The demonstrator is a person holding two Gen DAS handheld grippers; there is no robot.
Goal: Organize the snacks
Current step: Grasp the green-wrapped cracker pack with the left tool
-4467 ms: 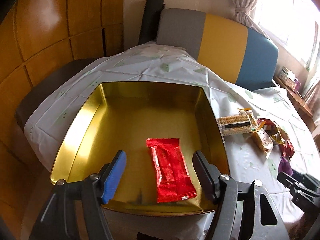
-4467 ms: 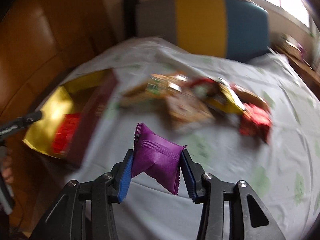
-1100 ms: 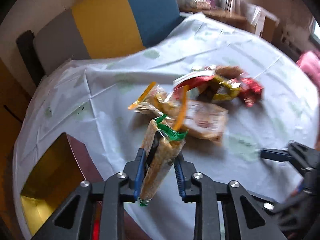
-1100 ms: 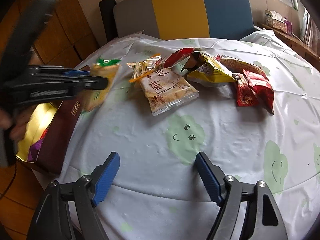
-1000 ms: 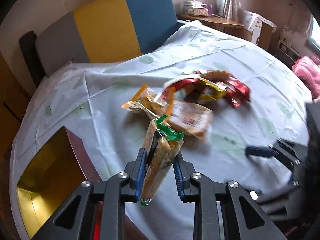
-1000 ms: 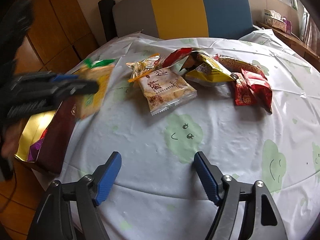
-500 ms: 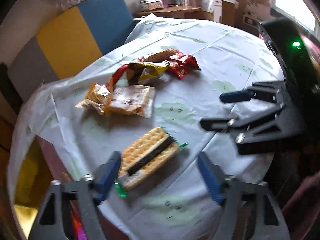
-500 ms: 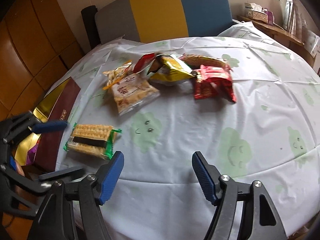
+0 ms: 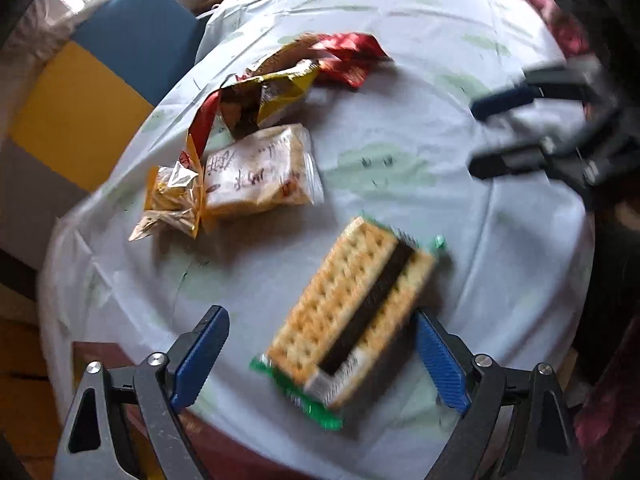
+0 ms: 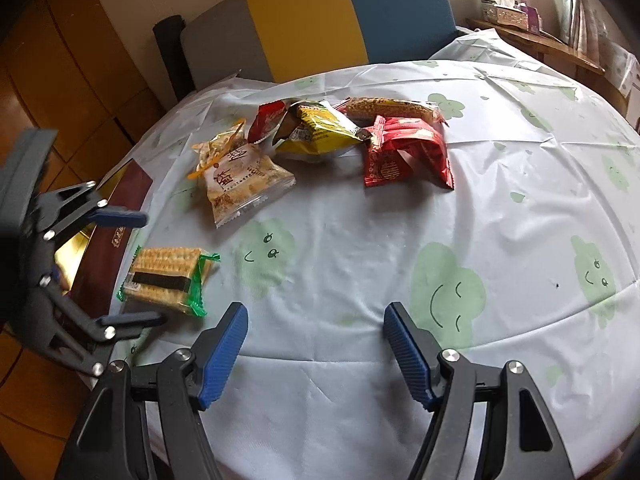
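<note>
The cracker pack (image 9: 352,312), in clear wrap with green ends and a dark band along its middle, lies flat on the desk (image 10: 400,240), which is covered by a pale cloth printed with green smiling clouds. The left claw (image 9: 320,360) hangs above the pack with its blue pads spread wide; its jaws have just been opening, and the pack now sits between them on the cloth, its right edge close to the right pad (image 9: 438,364), though blur keeps me from telling whether they touch. In the right wrist view the same pack (image 10: 168,280) rests near the desk's left edge, just beside a dark red tin (image 10: 108,248) with a gold inside, and the left claw (image 10: 128,268) straddles the pack from the left. The right claw (image 10: 316,344) hovers over bare cloth to the right of the cracker pack, jaws standing apart with nothing between them. Farther from the cracker pack, toward the middle of the desk, lies the rest of the snacks: a pale biscuit bag (image 10: 244,184) nearest, a small orange-trimmed bag (image 10: 216,148) touching its far side, then a yellow bag (image 10: 320,132), a red wrapper (image 10: 408,152) and a long brown pack (image 10: 388,108) in a loose heap. Beyond the desk stands a chair back (image 10: 320,16) in grey, yellow and blue panels.
</note>
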